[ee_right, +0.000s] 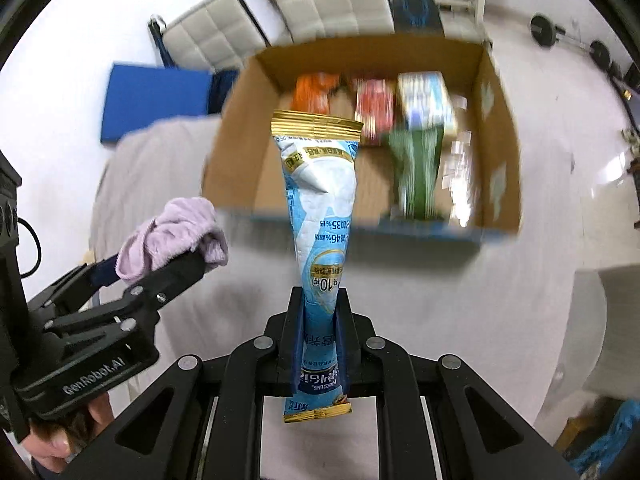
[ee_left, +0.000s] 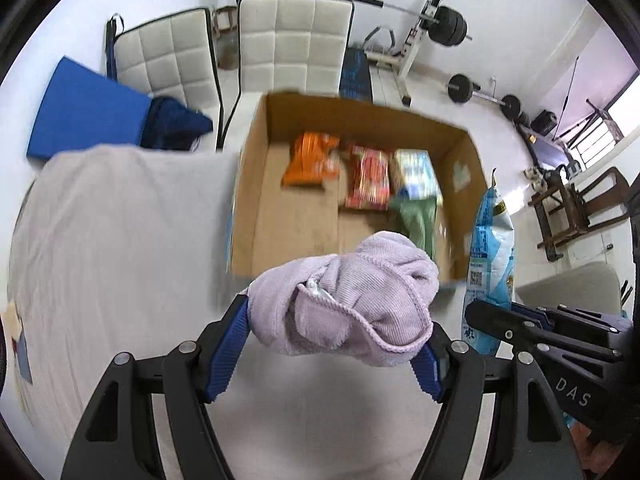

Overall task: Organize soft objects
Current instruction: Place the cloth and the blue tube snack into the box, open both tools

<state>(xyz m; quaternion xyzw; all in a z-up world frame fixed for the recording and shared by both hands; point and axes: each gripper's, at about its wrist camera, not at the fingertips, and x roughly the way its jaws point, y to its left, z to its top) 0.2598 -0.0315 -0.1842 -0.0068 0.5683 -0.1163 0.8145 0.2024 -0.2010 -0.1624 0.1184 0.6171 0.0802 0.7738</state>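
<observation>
The left hand-held gripper [ee_left: 340,344] pinched a bunched lilac cloth [ee_left: 352,304] and the right hand-held gripper [ee_right: 320,344] clamped a blue pouch [ee_right: 320,216], both short of the cardboard box [ee_right: 500,152] ahead; loosely caught, the cloth looked liable to drop outside.

Box [ee_left: 256,184] front-left floor free; packets [ee_left: 368,178] crowd back, prob. right.

My left wrist camera looks forward and down past its claw [ee_left: 340,344] toward the cardboard box [ee_left: 256,184], fairly near. My right wrist camera sits beside it, facing the same way. Both views share the box [ee_right: 500,152] and the white chairs [ee_left: 292,40] behind it.
</observation>
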